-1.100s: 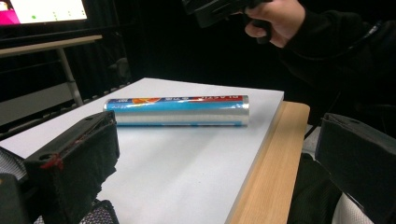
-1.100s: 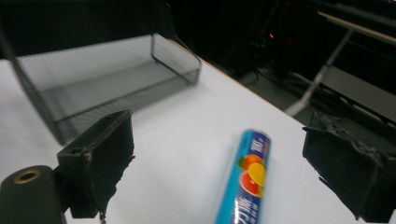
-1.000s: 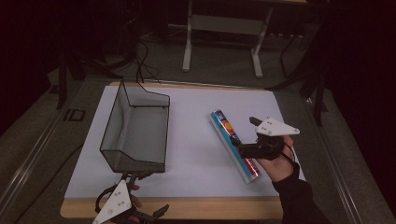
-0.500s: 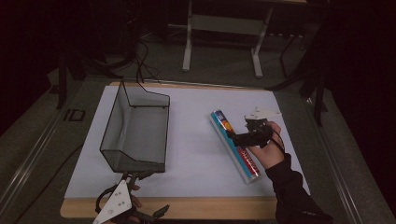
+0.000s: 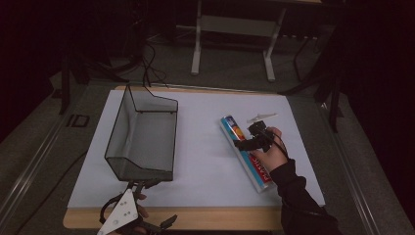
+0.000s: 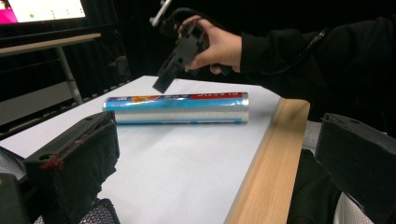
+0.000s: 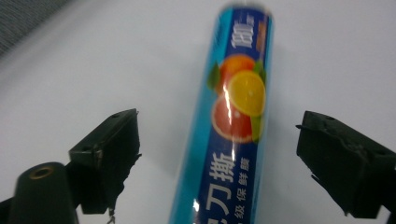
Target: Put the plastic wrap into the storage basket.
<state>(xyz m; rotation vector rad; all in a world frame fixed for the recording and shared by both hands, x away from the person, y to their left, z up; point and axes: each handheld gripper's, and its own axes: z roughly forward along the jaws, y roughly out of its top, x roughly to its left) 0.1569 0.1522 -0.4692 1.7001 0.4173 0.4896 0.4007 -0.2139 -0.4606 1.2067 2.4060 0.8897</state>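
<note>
White sheeting covers the worktop, which has a wooden edge along the person's side. On its left half stands a dark mesh basket, with nothing visible inside it. To the right lies a long box of cling film, blue with a picture of oranges, flat on the sheet and well apart from the basket, running from the far middle towards the near right corner.

Over the box's middle hangs the right gripper, tilted downward. Its jaws have just been closing, yet in the right gripper view they stand wide with the box between them and clear space on either side, so the pads press on nothing. The left gripper rests at the near edge, just beside the basket's near end, its jaws apart and holding nothing.

Judging by this layout, the job looks to be moving the box into the basket, and it is at an early stage: the reach is nearly complete, while the grasp, the lift, the carry across and the drop are all left.
</note>
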